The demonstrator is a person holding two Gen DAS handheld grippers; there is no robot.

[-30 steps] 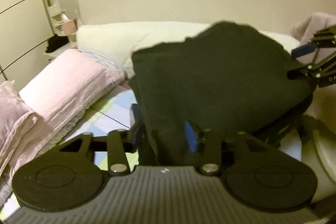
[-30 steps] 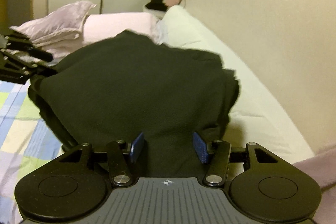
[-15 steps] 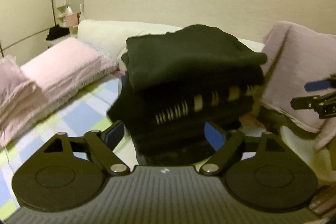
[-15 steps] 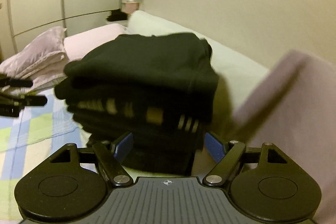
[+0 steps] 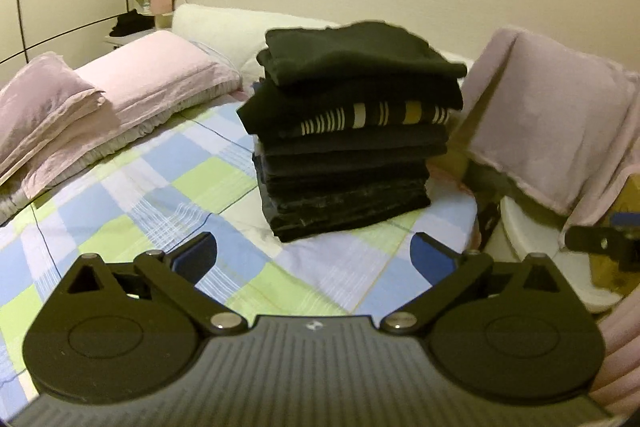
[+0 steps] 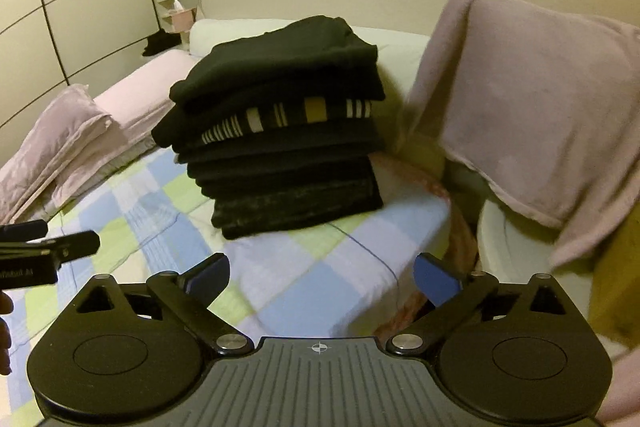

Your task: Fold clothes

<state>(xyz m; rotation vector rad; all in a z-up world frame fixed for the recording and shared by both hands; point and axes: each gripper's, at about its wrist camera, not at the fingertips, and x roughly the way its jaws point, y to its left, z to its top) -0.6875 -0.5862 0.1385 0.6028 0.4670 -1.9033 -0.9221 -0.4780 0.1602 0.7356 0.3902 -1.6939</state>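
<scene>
A tall stack of folded dark clothes [image 5: 352,131] stands on the checked bed sheet [image 5: 168,187]; it also shows in the right wrist view [image 6: 280,147]. A folded black garment [image 5: 360,53] lies on top, and a black one with yellow and white stripes [image 5: 372,115] sits below it. My left gripper [image 5: 314,255] is open and empty, pulled back from the stack. My right gripper [image 6: 322,273] is open and empty, also short of the stack. The left gripper's tip shows at the left of the right wrist view [image 6: 48,253].
Pink pillows [image 5: 132,87] and a folded pink cloth [image 5: 44,107] lie at the left. A pink towel [image 5: 560,115] hangs at the right over the bed's edge, with a white round object [image 5: 532,239] below it. A wardrobe [image 6: 72,15] and wall stand behind.
Both grippers let go of the black garment, which now lies on top of the stack. Both opened wide and drew back from the stack.
</scene>
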